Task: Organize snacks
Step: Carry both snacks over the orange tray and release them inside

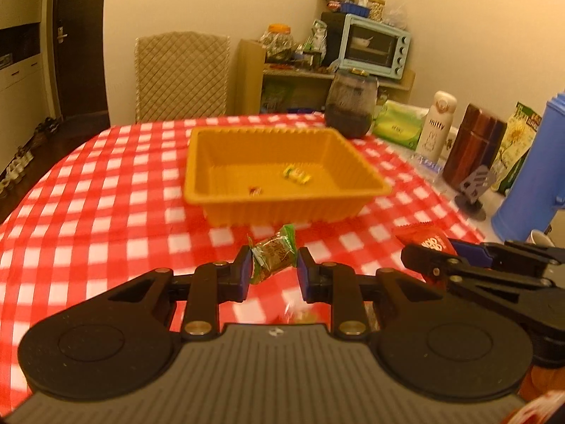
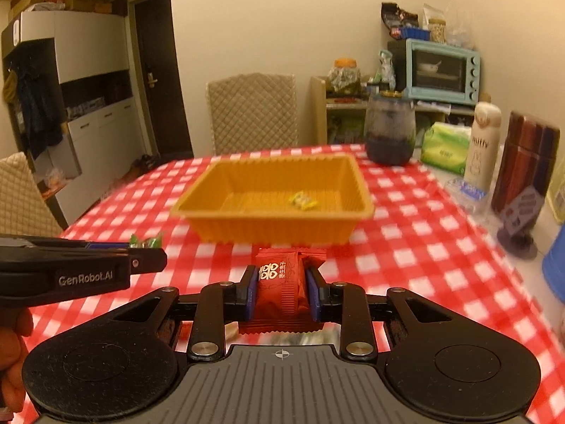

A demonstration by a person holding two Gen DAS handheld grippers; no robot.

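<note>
Left gripper [image 1: 274, 269] pinches a green foil-wrapped snack [image 1: 273, 252]; right gripper [image 2: 281, 291] clamps a red plastic snack packet [image 2: 280, 291]. Orange ribbed plastic tray [image 2: 272, 224] at twelve o'clock.

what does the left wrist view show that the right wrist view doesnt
Only the left wrist view shows the small red candy lying in the orange tray, the blue jug in full, and the green snack packet head-on between the left gripper pads.

Only the right wrist view shows the white cabinet, the hanging clothes, and the red snack packet clamped lengthwise in the right gripper.

Both show the tray with the yellow candy, the checked tablecloth, the toaster oven and the dark jar.
</note>
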